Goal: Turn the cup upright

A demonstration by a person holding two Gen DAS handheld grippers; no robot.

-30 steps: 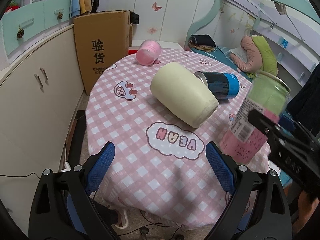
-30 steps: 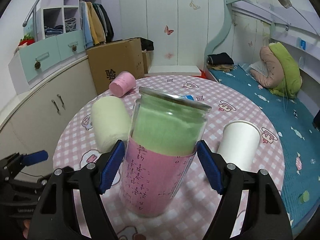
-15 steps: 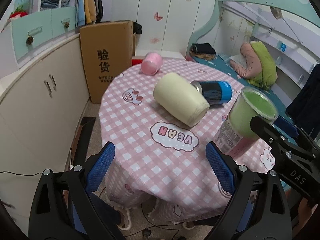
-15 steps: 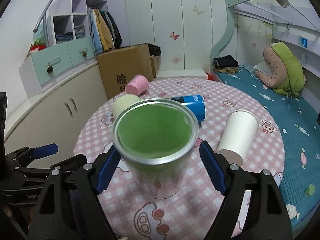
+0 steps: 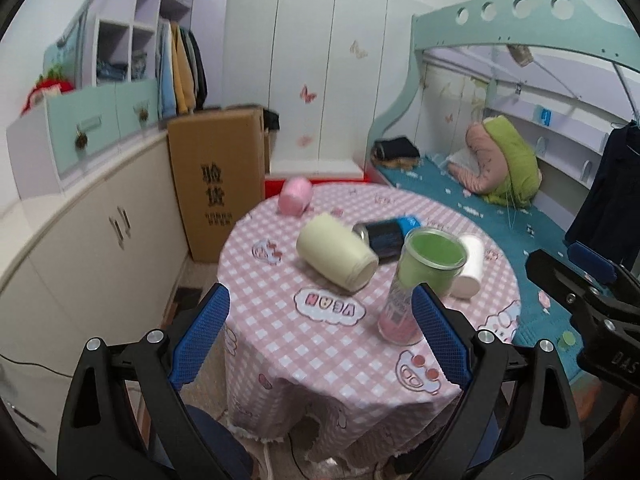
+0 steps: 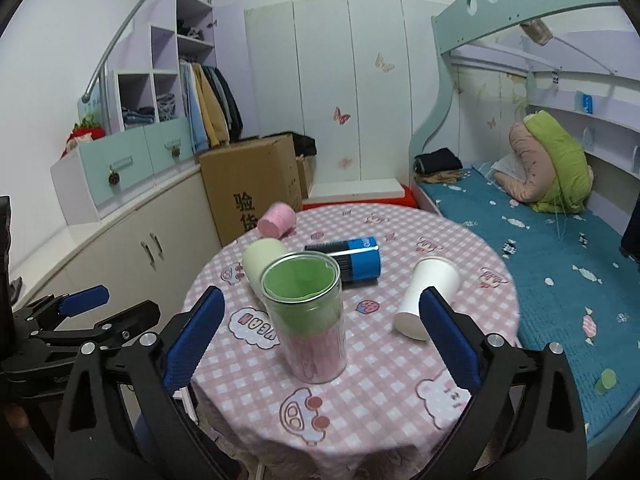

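Note:
A clear cup with green and pink lining (image 6: 308, 316) stands upright, mouth up, near the front of the round pink-checked table (image 6: 380, 376); it also shows in the left wrist view (image 5: 420, 280). My right gripper (image 6: 320, 340) is open and empty, pulled back from the cup. My left gripper (image 5: 320, 336) is open and empty, off the table's front left edge. A cream cup (image 5: 336, 256), a blue can (image 6: 352, 258), a pink cup (image 6: 276, 220) and a white paper cup (image 6: 428, 296) lie on their sides.
A cardboard box (image 5: 218, 180) stands behind the table on the left, beside low cream cabinets (image 5: 92, 236). A bunk bed with a teal mattress (image 6: 540, 240) lies to the right. The right gripper shows at the left wrist view's right edge (image 5: 580, 292).
The right gripper held the clear cup, set it upright on the table, opened and drew back. Both grippers have pulled away from the table, so more of the room shows.

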